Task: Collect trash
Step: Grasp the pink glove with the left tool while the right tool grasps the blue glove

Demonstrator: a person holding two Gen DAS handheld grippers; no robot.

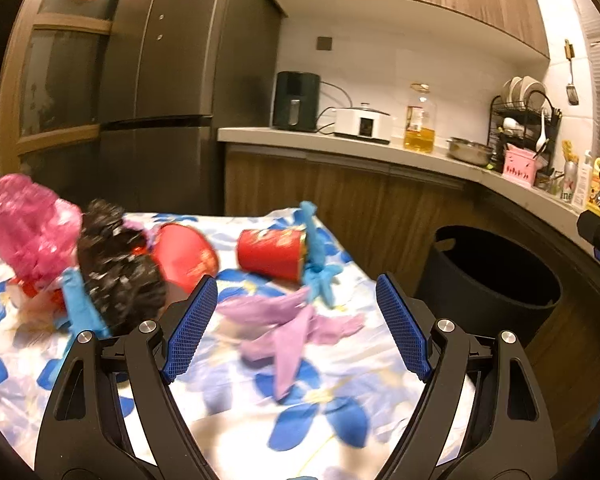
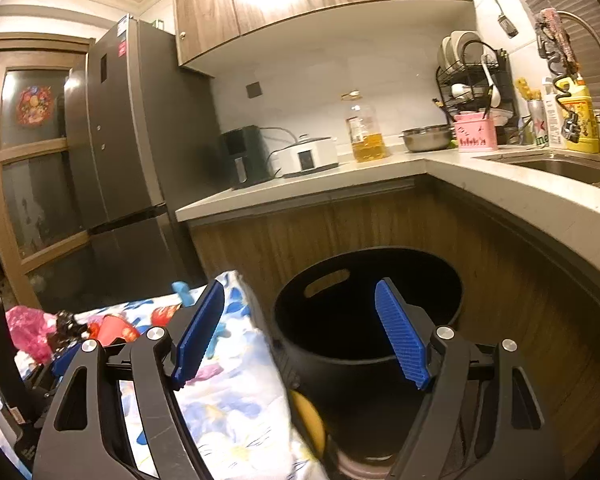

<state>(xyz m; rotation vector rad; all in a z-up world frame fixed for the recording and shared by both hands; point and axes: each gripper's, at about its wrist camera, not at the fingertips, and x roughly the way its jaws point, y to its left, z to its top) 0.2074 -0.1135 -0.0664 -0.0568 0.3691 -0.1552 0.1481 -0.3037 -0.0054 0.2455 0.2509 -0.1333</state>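
Currently both our left gripper [image 1: 296, 320] and right gripper [image 2: 300, 334] are spread and empty, so blurry purple wrapper [image 1: 288, 328] at frame centre probably slips if we pinch shallow.

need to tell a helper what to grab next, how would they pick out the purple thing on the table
Find the table with the blue-flowered cloth, left of the black bin. The purple wrapper lies flat near its middle, in front of the tipped red cup. It is the only pale purple crumpled piece there.
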